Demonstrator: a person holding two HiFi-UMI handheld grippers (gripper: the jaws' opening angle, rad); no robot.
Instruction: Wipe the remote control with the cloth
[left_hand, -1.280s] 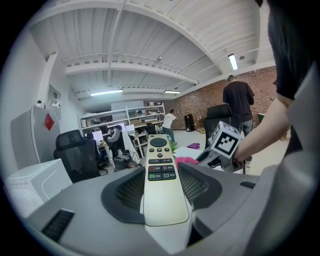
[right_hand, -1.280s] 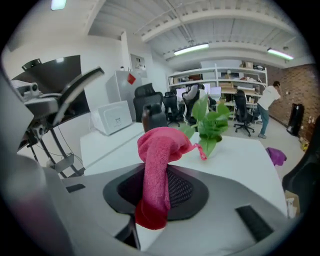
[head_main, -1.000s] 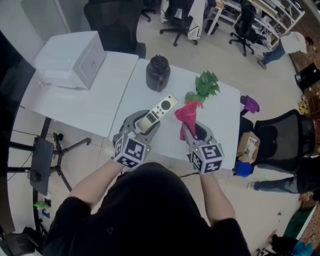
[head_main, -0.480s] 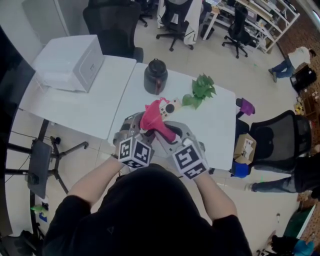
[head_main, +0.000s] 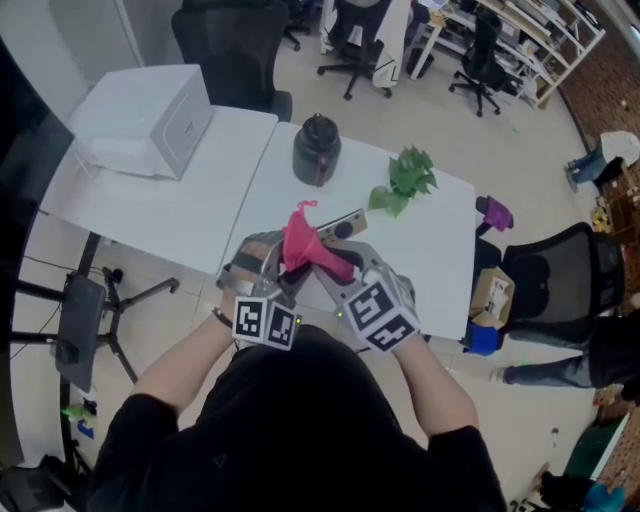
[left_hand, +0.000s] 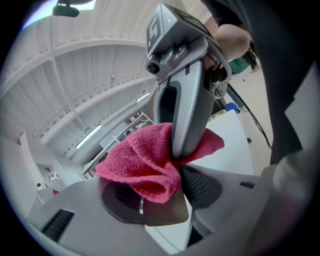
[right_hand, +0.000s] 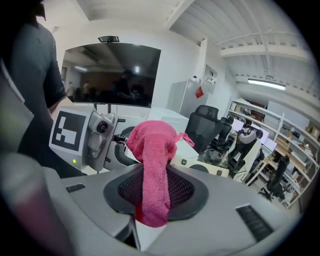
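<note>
Head view: above the white table (head_main: 430, 250), the left gripper (head_main: 272, 262) clamps the remote control (head_main: 345, 226); the right gripper (head_main: 328, 268) drapes the pink cloth (head_main: 303, 242) over it.

Left gripper view: jaws grip the remote control, cloth bunched on top.

Right gripper view: jaws pinch the cloth. Wiping well likely needs steady lengthwise strokes.

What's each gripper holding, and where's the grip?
Left gripper: remote control, by its near end. Right gripper: pink cloth, near one end, draped over the remote.
</note>
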